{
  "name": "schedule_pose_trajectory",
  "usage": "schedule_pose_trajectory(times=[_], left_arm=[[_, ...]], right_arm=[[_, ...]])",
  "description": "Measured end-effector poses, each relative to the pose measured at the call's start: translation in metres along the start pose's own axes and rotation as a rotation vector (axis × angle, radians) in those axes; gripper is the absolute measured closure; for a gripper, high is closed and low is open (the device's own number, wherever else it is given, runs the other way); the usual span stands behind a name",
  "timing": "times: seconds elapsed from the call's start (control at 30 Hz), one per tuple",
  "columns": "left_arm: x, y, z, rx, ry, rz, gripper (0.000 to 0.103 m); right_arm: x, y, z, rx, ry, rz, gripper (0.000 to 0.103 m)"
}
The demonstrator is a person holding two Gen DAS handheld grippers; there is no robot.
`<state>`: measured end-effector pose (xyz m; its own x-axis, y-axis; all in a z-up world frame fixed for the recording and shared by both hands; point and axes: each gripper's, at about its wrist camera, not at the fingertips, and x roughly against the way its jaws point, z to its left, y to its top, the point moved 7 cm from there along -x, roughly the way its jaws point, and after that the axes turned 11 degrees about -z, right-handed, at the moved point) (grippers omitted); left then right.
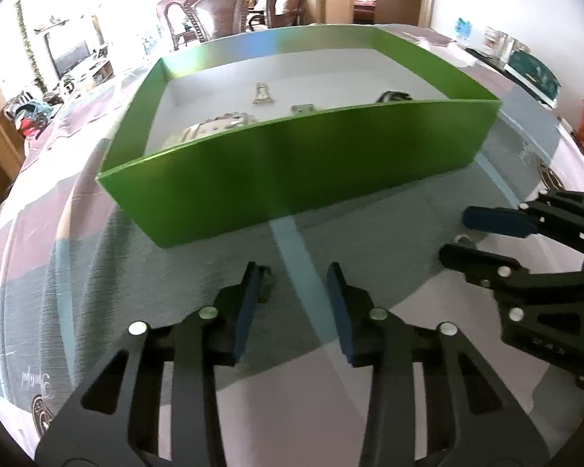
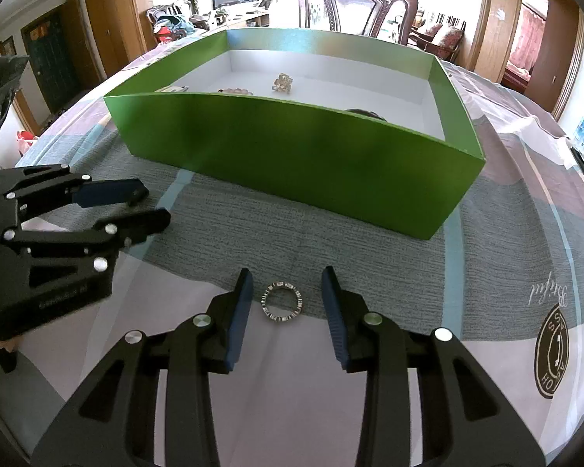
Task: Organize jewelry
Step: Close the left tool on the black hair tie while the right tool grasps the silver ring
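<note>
The right gripper [image 2: 286, 299] hangs over the table [image 2: 498, 210], jaws apart, with a ring [image 2: 282, 302] lying flat on the cloth between them, touching neither pad. Beyond it, toward the table's far edge, stands a green box [image 2: 292, 155] with a white inside; a gold piece [image 2: 282, 82] lies near its far wall, and other pieces show partly over the near wall. The left gripper [image 2: 152, 204] is near the table's left edge, jaws slightly apart.
</note>
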<state>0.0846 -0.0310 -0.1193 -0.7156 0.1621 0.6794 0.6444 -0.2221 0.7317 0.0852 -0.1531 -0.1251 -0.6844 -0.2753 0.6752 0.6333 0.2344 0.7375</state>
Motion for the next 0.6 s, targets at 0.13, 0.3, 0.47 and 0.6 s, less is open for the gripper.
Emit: schedule_pose_trajectory(times=[0.13,0.3,0.47,0.6], left_arm=[[-0.0014,-0.0008,0.0015,0.010,-0.011,0.007,0.078],[-0.0007,-0.0006,0.0029,0.019,-0.018,0.010,0.078],[0.0001,-0.0007,0.0064,0.040,-0.028,0.009,0.078],[0.0020,0.0012,0.0053,0.038,-0.032,-0.003,0.073]], right_arm=[[-0.0002,0.0001,0.0002,0.000,0.000,0.000,0.066],[-0.0001,-0.0001,0.0003,0.000,0.000,0.000,0.063],[-0.0002,0.0005,0.0007,0.000,-0.004,-0.001,0.059],[0.0002,0.0004,0.0007,-0.001,-0.003,-0.001,0.058]])
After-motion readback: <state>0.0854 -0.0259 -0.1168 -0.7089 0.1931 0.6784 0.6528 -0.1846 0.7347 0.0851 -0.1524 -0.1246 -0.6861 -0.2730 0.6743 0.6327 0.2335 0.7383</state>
